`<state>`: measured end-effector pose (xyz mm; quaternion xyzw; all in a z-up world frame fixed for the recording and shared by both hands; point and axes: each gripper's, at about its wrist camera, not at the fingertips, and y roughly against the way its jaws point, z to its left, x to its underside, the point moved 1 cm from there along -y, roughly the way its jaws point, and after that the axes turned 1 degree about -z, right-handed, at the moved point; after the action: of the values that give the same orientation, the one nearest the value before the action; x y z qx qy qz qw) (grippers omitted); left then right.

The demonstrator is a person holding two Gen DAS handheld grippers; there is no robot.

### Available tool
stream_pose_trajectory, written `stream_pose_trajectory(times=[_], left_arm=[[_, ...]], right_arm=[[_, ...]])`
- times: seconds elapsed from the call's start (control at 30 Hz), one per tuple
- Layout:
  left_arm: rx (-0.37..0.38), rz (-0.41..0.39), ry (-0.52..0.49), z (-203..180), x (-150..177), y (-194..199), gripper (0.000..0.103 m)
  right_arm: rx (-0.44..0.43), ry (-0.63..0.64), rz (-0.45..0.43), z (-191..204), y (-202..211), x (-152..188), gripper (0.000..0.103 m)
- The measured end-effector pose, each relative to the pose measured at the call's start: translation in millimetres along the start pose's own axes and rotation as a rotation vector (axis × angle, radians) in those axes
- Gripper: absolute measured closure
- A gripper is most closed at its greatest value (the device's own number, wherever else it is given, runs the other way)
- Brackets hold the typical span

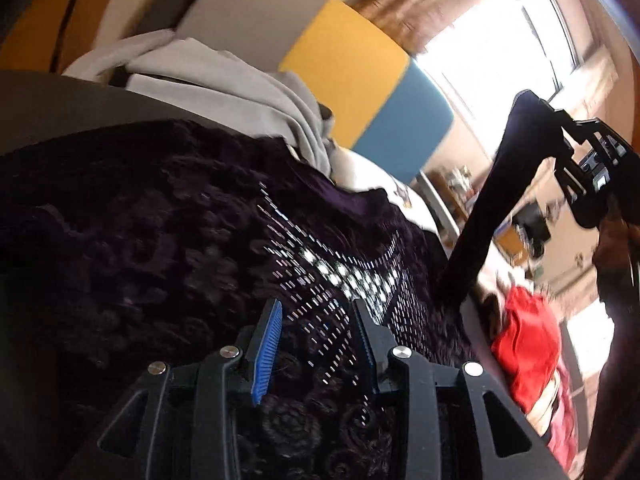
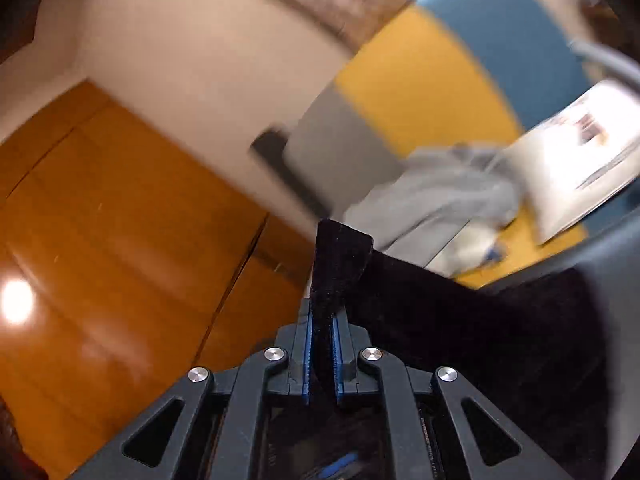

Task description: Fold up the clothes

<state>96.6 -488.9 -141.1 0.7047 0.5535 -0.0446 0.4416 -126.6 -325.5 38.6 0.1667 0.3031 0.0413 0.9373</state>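
A dark purple velvet garment (image 1: 168, 216) with shiny studs lies spread under my left gripper (image 1: 316, 316), which is open just above it, blue pads apart. My right gripper (image 2: 322, 320) is shut on a dark sleeve end (image 2: 340, 256) of the garment and holds it up. In the left wrist view the right gripper (image 1: 560, 132) shows at the upper right, with the sleeve (image 1: 492, 200) stretched up from the garment to it.
A grey garment (image 1: 224, 92) lies crumpled behind the purple one, against a grey, yellow and blue backrest (image 1: 348, 68). A red cloth (image 1: 528, 344) lies at the right. A white printed cushion (image 2: 576, 160) and orange wooden panels (image 2: 120, 220) show in the right wrist view.
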Motion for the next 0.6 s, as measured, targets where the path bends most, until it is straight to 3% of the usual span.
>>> stream_pose_trajectory(times=[0.07,0.1,0.17,0.33,0.43,0.5,0.6], left_arm=[[0.008,-0.014,0.049,11.2,-6.6,5.3,0.068],[0.011,-0.020,0.067,16.3,-9.8,7.8,0.067],[0.017,-0.030,0.091,25.9,-16.1,12.0,0.067],[0.035,-0.016,0.180,56.0,-29.0,10.9,0.065],[0.012,-0.012,0.244,72.2,-35.9,8.6,0.063],[-0.022,-0.028,0.208,73.8,-44.3,7.9,0.060],[-0.072,0.026,0.148,72.0,-56.7,-6.5,0.058]], right_arm=[[-0.048,0.032,0.106,15.8,-37.5,23.6,0.085],[-0.066,0.049,0.155,22.0,-54.9,35.7,0.066],[-0.058,0.056,0.164,23.6,-64.1,48.7,0.038],[0.058,0.087,0.104,-15.4,-16.3,56.5,0.034],[0.142,0.059,0.117,-59.4,12.8,70.1,0.018],[0.205,0.028,0.139,-92.1,25.0,84.3,0.014],[0.284,-0.053,0.180,-145.0,38.5,112.6,0.014]])
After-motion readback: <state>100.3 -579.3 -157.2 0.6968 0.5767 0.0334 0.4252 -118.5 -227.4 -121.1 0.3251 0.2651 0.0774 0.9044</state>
